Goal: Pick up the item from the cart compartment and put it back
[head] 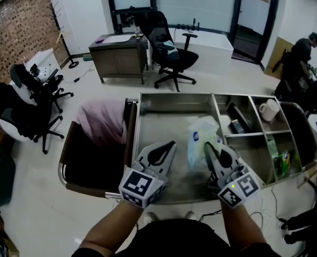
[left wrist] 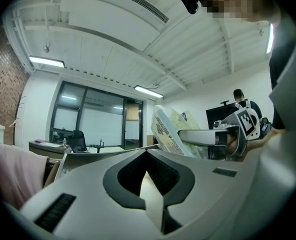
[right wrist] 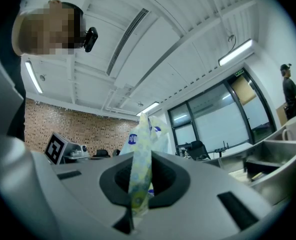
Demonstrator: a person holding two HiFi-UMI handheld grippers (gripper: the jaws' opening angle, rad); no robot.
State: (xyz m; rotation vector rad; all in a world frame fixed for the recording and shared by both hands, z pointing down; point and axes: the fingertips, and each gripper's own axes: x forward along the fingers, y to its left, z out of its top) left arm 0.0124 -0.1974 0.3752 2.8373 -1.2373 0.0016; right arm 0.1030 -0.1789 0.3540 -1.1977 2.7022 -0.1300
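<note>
A steel cart [head: 174, 96] stands in front of me. Over its large left compartment my right gripper [head: 208, 145] is shut on the edge of a white plastic packet with blue print [head: 200, 136]. The right gripper view shows that thin packet edge [right wrist: 139, 134] pinched between the jaws of the right gripper [right wrist: 139, 160]. My left gripper [head: 171, 144] hovers just to the left, shut, with nothing in it. From the left gripper view the packet [left wrist: 167, 129] stands upright beyond the left gripper's [left wrist: 147, 152] closed tips.
The cart's smaller right compartments hold a white mug [head: 269, 110], a dark object [head: 238, 120] and green packets [head: 282, 163]. A pink cloth bag [head: 102, 120] hangs at the cart's left end. Office chairs [head: 172, 50], a desk [head: 118, 52] and a person [head: 302, 53] are behind.
</note>
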